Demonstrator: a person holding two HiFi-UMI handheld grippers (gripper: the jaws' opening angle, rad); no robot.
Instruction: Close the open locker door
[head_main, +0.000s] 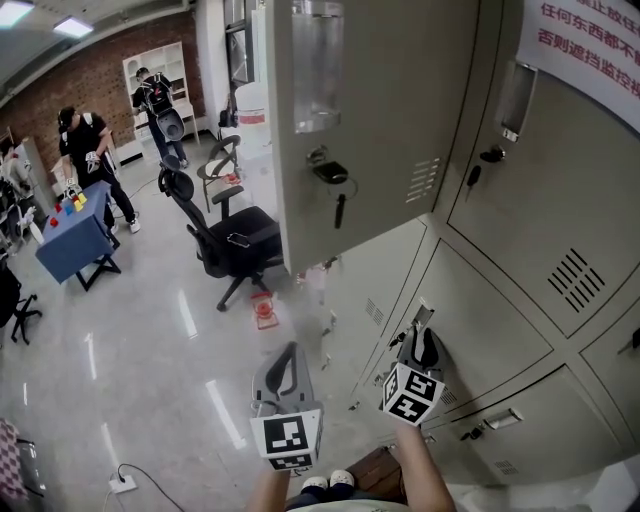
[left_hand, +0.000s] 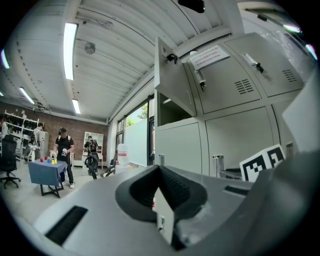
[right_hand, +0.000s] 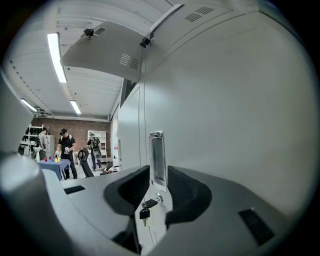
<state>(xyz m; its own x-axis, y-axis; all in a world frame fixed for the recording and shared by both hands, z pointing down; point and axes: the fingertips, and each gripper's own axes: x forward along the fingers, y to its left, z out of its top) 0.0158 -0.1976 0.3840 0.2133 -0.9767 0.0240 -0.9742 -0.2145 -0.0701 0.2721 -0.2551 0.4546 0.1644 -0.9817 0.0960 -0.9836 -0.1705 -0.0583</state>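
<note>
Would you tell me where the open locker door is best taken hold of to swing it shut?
I'd take the open locker door by its free edge beside the recessed handle, coming from the room side. That edge stands farthest from the hinged side and hangs out clear.

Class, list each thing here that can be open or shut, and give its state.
Upper grey metal locker door: swung open, black key in its lock.
Lower grey metal locker door with recessed handle: closed, small key hanging in its lock.
Left gripper: shut, empty.
Right gripper: open, holding nothing.
</note>
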